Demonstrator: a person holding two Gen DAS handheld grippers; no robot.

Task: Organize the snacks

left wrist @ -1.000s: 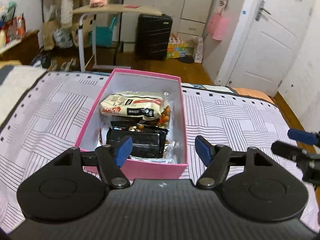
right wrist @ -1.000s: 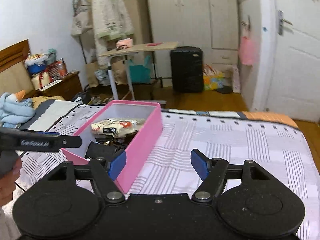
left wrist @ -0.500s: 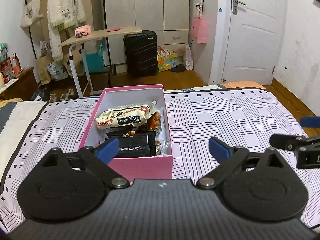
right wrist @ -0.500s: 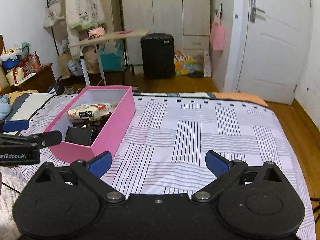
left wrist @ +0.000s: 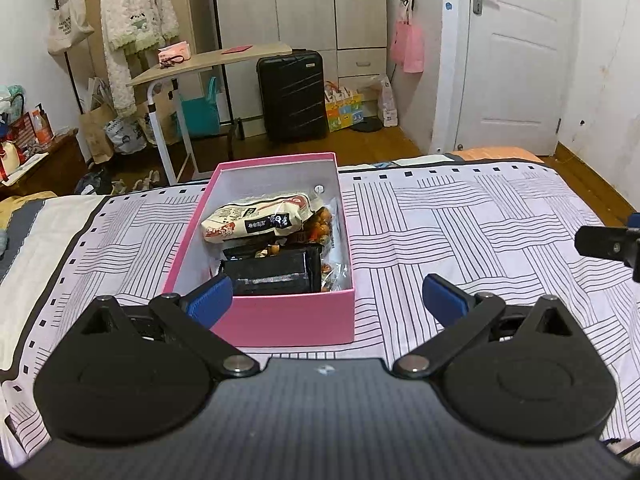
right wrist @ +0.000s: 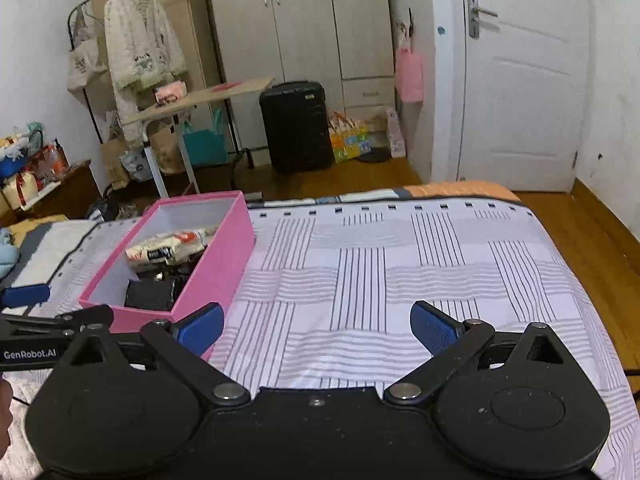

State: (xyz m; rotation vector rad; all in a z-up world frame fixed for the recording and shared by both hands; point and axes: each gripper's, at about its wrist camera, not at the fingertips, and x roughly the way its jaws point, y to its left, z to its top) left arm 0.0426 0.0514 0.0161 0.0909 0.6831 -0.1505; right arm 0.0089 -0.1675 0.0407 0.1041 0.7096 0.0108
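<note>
Several snack packets fill a pink box (left wrist: 280, 322) that sits open on the striped bedspread (left wrist: 460, 220), towards its left half in the right wrist view. On top lies a white packet (left wrist: 256, 218) with red and black printing, tilted across the width of the box; nearer the front wall is a black packet (left wrist: 276, 272), and a clear bag of orange-brown pieces (left wrist: 322, 222) is squeezed along the right wall. Print on the wrappers is too small to read, and whatever lies under the packets is hidden. The left gripper (left wrist: 326, 294) has its jaws spread wide with nothing held, the near end of the box showing between them; the right gripper (right wrist: 316, 326) is likewise wide open over bare bedspread, beside the box. Only a fingertip of the right gripper pokes into the left wrist view, cut off by the edge.
</note>
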